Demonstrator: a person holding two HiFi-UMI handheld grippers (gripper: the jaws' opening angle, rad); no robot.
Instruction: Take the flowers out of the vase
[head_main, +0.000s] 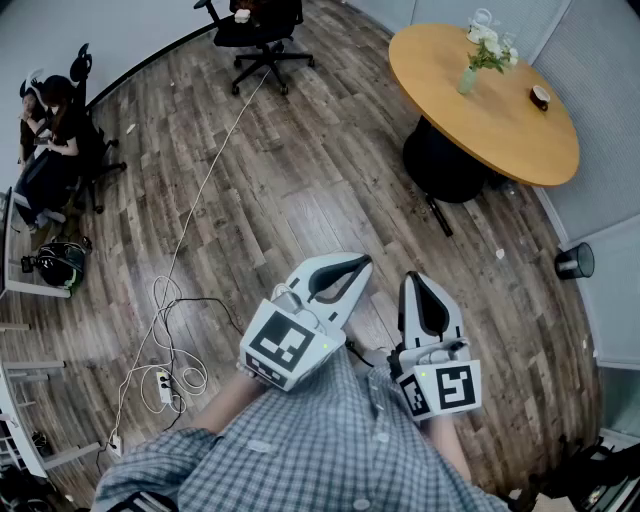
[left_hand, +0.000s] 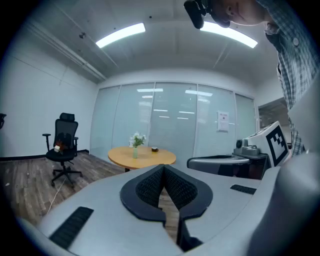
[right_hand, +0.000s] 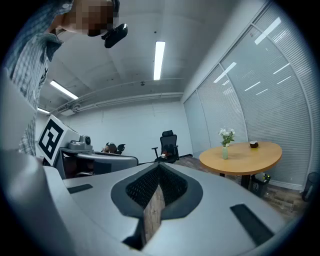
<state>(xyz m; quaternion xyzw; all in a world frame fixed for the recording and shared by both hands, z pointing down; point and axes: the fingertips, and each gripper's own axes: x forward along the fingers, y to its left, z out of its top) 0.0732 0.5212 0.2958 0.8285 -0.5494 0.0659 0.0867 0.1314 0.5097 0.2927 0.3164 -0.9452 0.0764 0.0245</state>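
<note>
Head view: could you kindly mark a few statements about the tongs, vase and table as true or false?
The left tongs and right tongs are both shut and empty. True.
The flowers sit in the vase on the round table. True.
The left tongs hover over the table. False: they are above the wooden floor, well short of it.
The vase lies tipped over. False: it stands upright.

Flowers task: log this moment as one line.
left gripper: shut, empty | right gripper: shut, empty | flowers: in vase on round table, across room
</note>
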